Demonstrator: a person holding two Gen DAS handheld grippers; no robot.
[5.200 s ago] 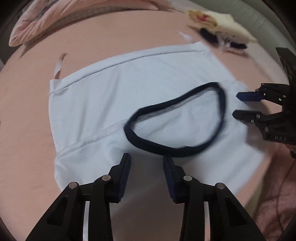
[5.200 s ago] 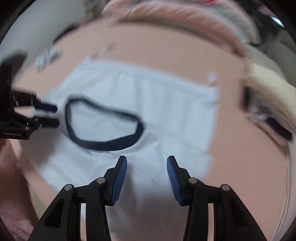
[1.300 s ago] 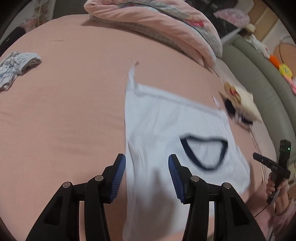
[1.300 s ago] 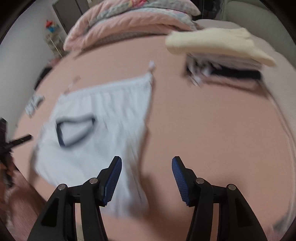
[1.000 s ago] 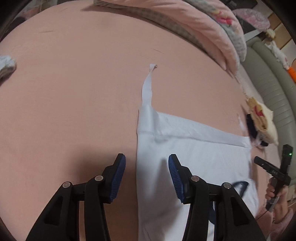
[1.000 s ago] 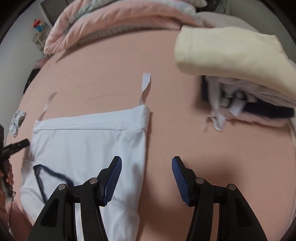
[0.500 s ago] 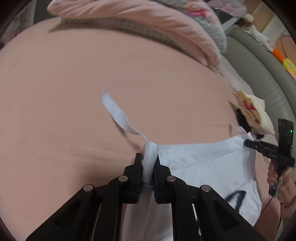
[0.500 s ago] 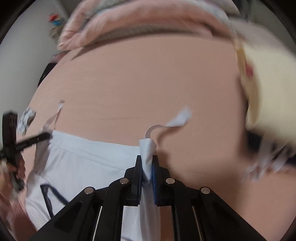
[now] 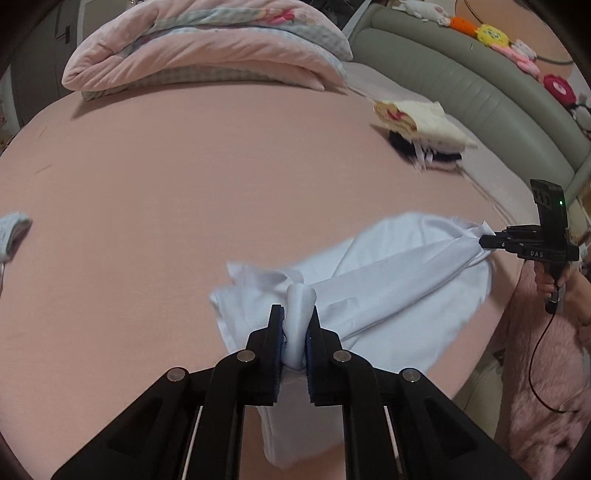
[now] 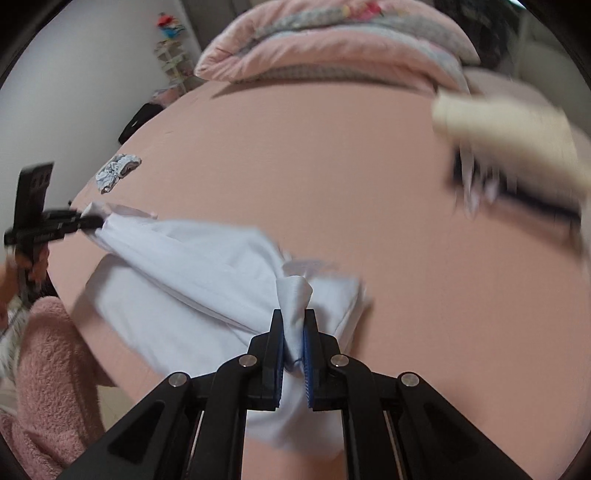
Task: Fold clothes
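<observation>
Garment (image 9: pixel 399 280) | pinched in left gripper (image 9: pixel 294 325) | right gripper (image 10: pixel 293 328), stretched between

bed: pink sheet (image 9: pixel 184 166) | headboard: grey-green padded (image 9: pixel 480 85) | wall: white (image 10: pixel 74 74)

- A bed under a smooth salmon-pink fitted sheet (image 9: pixel 184 177) fills most of both views.
- A thick folded pink quilt with checked and floral panels (image 9: pixel 207 44) lies along the far edge of the bed.
- A padded grey-green headboard (image 9: pixel 480 85) curves round the far right of the left wrist view, with small bright plush toys (image 9: pixel 491 35) along its top.
- A pile of folded clothes topped by a cream-yellow piece (image 9: pixel 424 125) sits on the sheet near the headboard; dark and white pieces show beneath it.
- A small crumpled grey-and-white patterned cloth (image 10: pixel 116 171) lies near the bed's left edge.
- A fluffy pink sleeve (image 10: pixel 48 369) shows at the lower left.
</observation>
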